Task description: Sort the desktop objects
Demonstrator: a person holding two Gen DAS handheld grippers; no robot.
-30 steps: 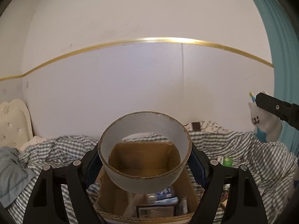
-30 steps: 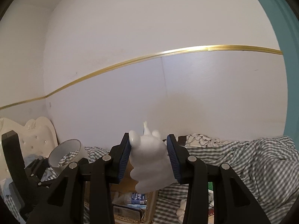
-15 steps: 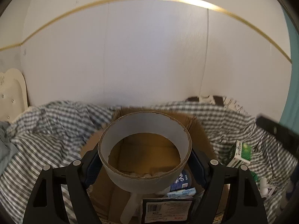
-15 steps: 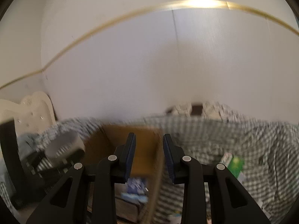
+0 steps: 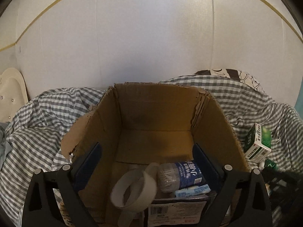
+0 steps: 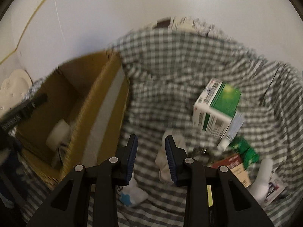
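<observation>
My left tool (image 5: 146,162) is opening, jaws clear of the tape roll (image 5: 135,186), now dropped below them in the cardboard box (image 5: 155,113) beside a bottle (image 5: 180,176). My right tool (image 6: 150,152) is unclenched, empty; ahead lie a green carton (image 6: 217,106) and more clutter unsorted on the bed.

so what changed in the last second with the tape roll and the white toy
The left tool let go of the tape roll, which now lies in the cardboard box; its jaws are opening. The right tool no longer holds the white toy and now points at the checked cloth. The green box stayed on the cloth.
</observation>
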